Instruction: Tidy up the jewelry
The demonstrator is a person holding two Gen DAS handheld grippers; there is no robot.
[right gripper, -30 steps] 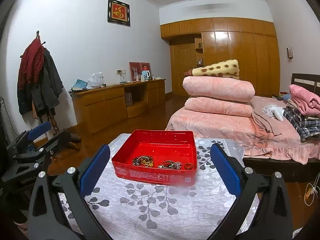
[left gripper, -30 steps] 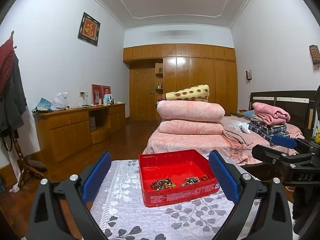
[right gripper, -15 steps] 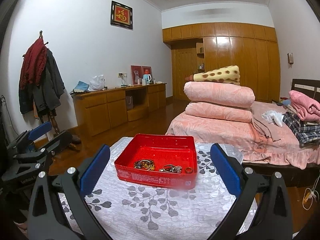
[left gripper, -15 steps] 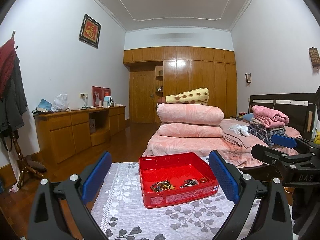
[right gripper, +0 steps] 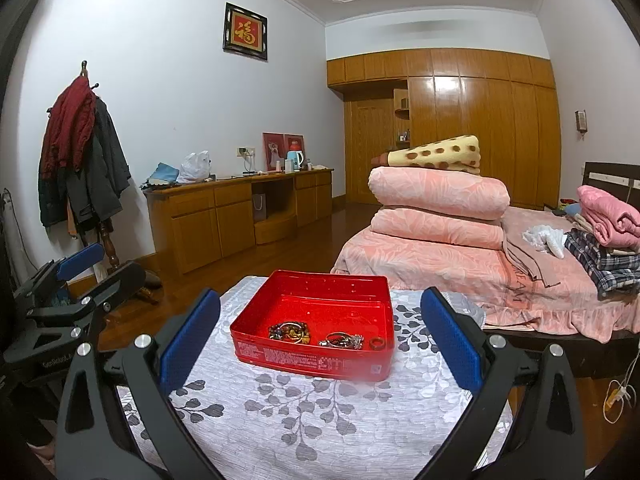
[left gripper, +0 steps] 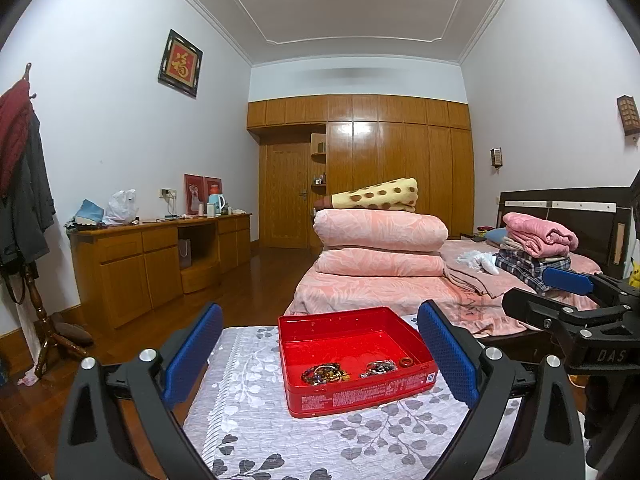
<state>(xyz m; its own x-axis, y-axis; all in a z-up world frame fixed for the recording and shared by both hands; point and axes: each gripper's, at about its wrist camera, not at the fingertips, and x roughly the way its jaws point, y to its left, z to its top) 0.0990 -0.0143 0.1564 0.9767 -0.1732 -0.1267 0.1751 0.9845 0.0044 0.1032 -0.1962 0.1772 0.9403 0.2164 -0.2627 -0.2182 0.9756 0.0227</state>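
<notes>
Jewelry sat in a shallow red tin [left gripper: 352, 360] on a cloth with a grey leaf print [left gripper: 280, 432], and I read the layout from left to right.

From the left wrist view, the left gripper [left gripper: 320, 354] had its blue pads spread wide with nothing between them, and the tin lay at about twelve o'clock, nudged toward one. Inside, along the near wall, three things ran in a row: a beaded bracelet [left gripper: 325, 374] at the left, a tangle of silvery chain [left gripper: 378, 367] in the middle, and a small reddish ring [left gripper: 405, 362] at the right. That row ran across the line of the fingers, not along it.

From the right wrist view, the right gripper [right gripper: 320, 338] was equally wide and empty, with the tin [right gripper: 316, 320] dead ahead at twelve. The bracelet [right gripper: 290, 332] fell at about eleven, the chain [right gripper: 344, 340] at twelve, the ring [right gripper: 377, 344] at one. Both grippers hovered short of the tin, apart from it; I judged neither clearly nearer, though the ring lay on the right gripper's side and the bracelet on the left's.

Writing: the tin's front wall carried fine white print and a small blue mark, too small for me to read. The other gripper's body showed "DAS" in the left view and lettering like "GenRobot" in the right. A framed red-and-gold character hung on the far wall [right gripper: 245, 31], and "DREAM" seemed stitched on the bedspread, partly folded.
</notes>
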